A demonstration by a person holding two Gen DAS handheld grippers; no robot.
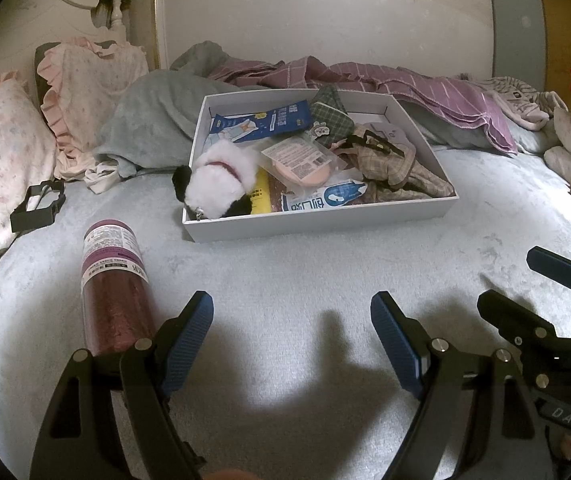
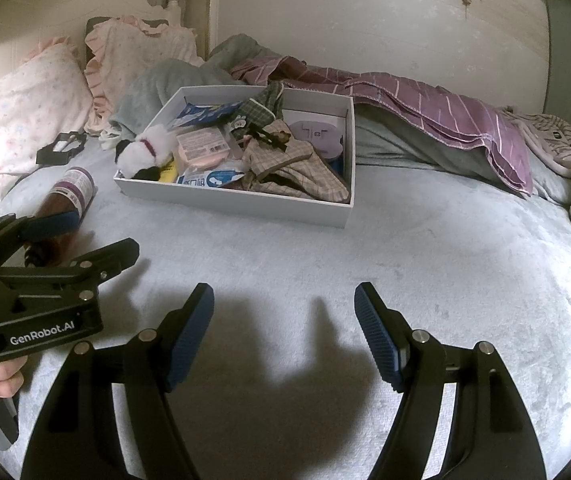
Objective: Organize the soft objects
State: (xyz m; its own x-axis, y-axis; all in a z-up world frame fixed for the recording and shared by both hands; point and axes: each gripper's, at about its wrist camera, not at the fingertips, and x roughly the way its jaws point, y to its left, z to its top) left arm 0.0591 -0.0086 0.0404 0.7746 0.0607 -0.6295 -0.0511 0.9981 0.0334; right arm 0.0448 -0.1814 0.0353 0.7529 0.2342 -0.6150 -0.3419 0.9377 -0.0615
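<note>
Your left tongs [image 1: 291, 312] and right tongs [image 2: 283, 304] both stand wide apart and hold nothing; each hovers over bare bedspread [image 1: 325, 264], angled down toward the box. That posture reads as a pause to survey, with no item yet chosen.

The white box [image 1: 317, 220] sits on the bed, well ahead of both tongs, its open top facing up so items can be dropped in from above. It is already crowded. At the near left corner lies a black-and-white plush toy [image 1: 217, 184], part of it hanging over the wall. Behind it is a blue packet [image 1: 261, 122]; in the middle is a pink pad in a clear wrapper [image 1: 299, 160]; a blue-and-white pouch [image 1: 325, 198] rests against the front wall. Checked fabric [image 1: 397, 172] fills the right side, with a green plaid piece [image 1: 331, 114] toward the back.

Outside the box, a dark red roll in a labelled wrapper [image 1: 115, 276] lies on the bedspread just beside your left tongs, on their left. In my judgement it is the likeliest next pick, being nearest. Pillows [image 1: 1, 152] and a purple striped cloth [image 1: 445, 96] lie beyond.
</note>
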